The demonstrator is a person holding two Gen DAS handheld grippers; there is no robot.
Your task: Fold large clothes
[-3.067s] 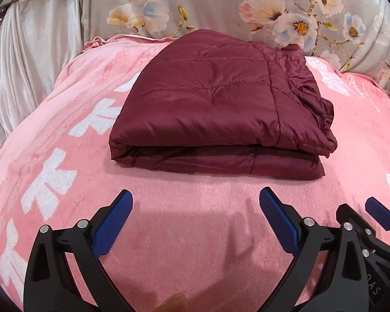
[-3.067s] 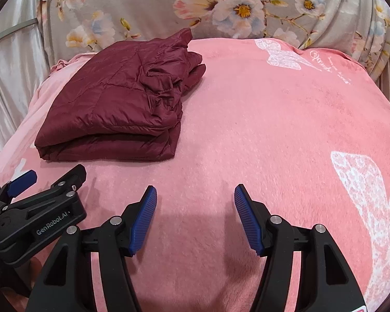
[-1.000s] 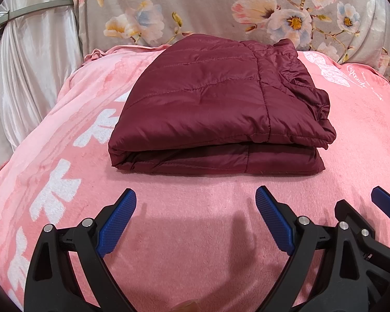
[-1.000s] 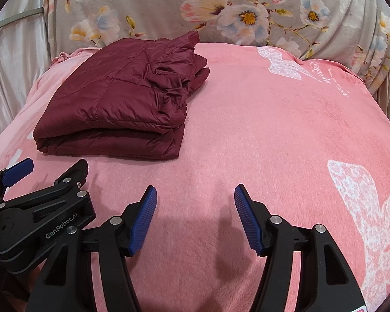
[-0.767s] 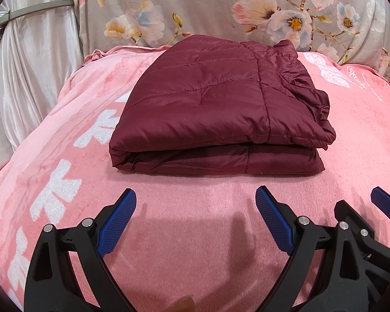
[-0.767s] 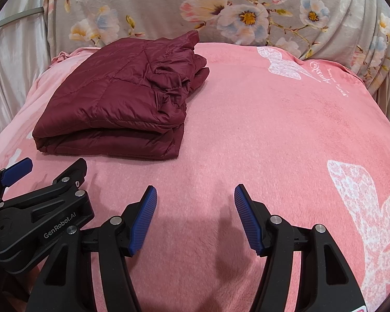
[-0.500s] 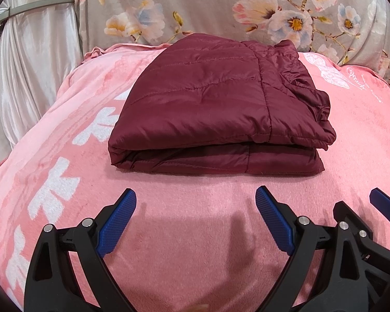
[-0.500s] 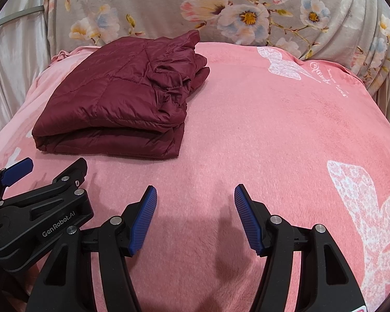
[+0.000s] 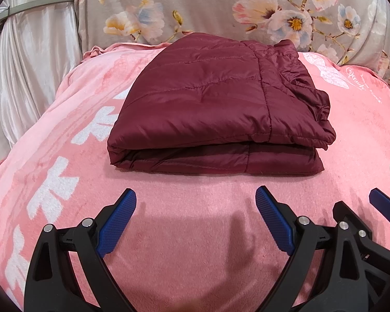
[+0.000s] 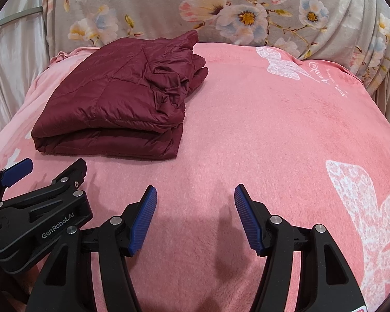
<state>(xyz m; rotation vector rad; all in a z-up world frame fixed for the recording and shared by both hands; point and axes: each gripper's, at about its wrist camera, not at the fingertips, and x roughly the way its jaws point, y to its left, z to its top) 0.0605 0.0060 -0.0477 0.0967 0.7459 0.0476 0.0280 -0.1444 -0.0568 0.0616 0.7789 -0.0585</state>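
Note:
A maroon quilted jacket lies folded into a thick rectangle on the pink blanket, its bunched edge on the right. In the right wrist view the same jacket sits at the upper left. My left gripper hovers just in front of the jacket's near fold, open, with nothing between its blue pads. My right gripper stands open over bare blanket, right of the jacket and apart from it. The left gripper's black body shows at the lower left of the right wrist view.
A grey floral cushion backs the bed behind the jacket. A pale satin curtain hangs at the left. The blanket spreads wide to the right with white butterfly prints.

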